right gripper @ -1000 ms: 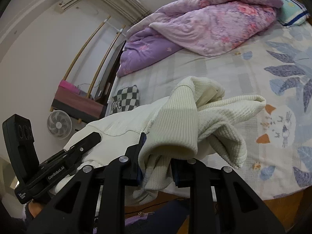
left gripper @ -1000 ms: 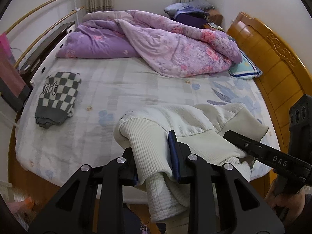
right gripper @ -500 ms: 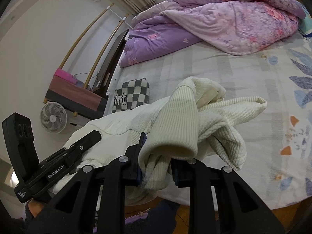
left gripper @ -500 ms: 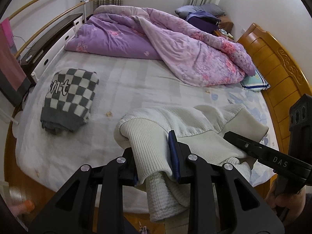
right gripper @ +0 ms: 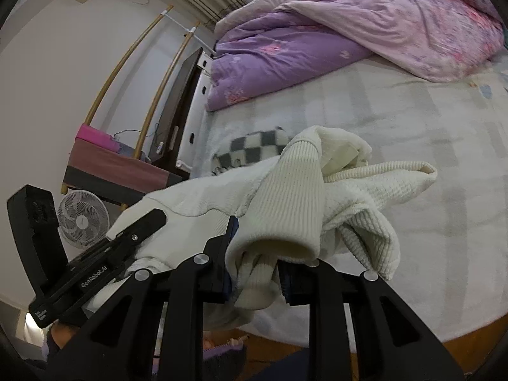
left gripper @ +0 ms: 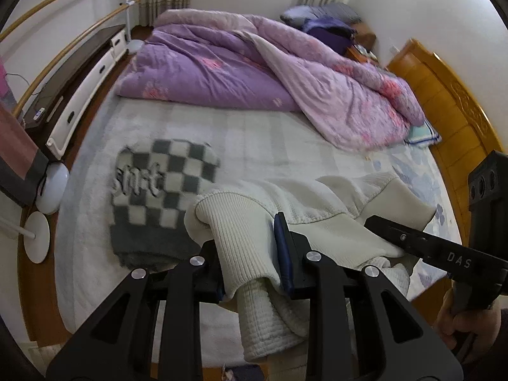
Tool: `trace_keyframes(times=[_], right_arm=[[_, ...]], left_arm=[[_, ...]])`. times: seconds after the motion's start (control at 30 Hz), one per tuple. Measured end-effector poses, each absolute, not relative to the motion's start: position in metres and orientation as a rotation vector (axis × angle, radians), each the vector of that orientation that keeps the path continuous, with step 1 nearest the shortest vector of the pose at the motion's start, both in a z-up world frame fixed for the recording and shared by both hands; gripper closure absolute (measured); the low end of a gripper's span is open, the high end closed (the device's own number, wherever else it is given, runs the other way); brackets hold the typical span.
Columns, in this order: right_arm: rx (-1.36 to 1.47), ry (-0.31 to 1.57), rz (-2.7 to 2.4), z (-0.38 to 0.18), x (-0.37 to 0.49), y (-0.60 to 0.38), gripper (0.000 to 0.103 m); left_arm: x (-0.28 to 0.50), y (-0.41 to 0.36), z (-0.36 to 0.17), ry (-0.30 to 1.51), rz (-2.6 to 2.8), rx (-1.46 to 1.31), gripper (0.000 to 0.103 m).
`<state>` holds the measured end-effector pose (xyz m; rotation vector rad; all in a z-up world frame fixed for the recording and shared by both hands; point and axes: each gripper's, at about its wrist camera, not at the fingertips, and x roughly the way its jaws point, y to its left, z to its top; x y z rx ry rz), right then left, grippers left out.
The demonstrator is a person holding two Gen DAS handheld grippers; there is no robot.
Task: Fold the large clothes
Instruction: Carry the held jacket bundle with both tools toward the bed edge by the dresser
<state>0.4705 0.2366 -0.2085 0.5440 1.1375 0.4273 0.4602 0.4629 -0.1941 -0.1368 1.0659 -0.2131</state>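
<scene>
A cream ribbed knit sweater (left gripper: pixel 320 209) is bunched and held up over the near edge of the bed (left gripper: pixel 285 146). My left gripper (left gripper: pixel 249 260) is shut on a ribbed fold of it. My right gripper (right gripper: pixel 255 263) is shut on another bunched fold of the same sweater (right gripper: pixel 301 197). The right gripper also shows in the left wrist view (left gripper: pixel 422 244) at the right, and the left gripper in the right wrist view (right gripper: pixel 95 270) at the left. A folded grey-and-white checkered garment (left gripper: pixel 162 197) lies on the sheet just beyond the sweater.
A purple and pink quilt (left gripper: pixel 270 73) is heaped across the far half of the bed. A wooden headboard (left gripper: pixel 454 108) stands at the right. A TV cabinet (left gripper: pixel 73 79), a white fan (right gripper: pixel 81 219) and a clothes rack (right gripper: pixel 133 60) stand left of the bed.
Both grippers have carried the sweater left and forward along the bed's edge. The checkered garment now lies much closer, partly behind the sweater. Both grips are unchanged.
</scene>
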Motion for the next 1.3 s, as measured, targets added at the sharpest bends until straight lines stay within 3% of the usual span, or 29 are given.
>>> trace_keyframes(times=[0.3,0.47,0.77,1.23,1.3], right_arm=[[0.529,0.932,0.518,-0.188,0.573,0.341,0.082],[0.549,0.959,0.539,-0.240,0.605,0.385,0.082],[0.467,1.368,0.475,-0.426,0.585,0.437,0.085],[0.365,1.502,0.426,-0.481,0.553,0.450,0.085],[0.356,1.535,0.413,-0.487,0.553,0.450,0.080]], left_arm=[[0.560,0.576,-0.160,0.830,-0.155,-0.138,0.078],[0.587,0.616,-0.190,0.744,-0.145,-0.075,0.078],[0.569,0.647,-0.389,1.083,-0.030,-0.051,0.078],[0.528,0.653,-0.458,1.205,0.108,-0.110,0.078],[0.528,0.652,-0.465,1.230,0.117,-0.111,0.075]])
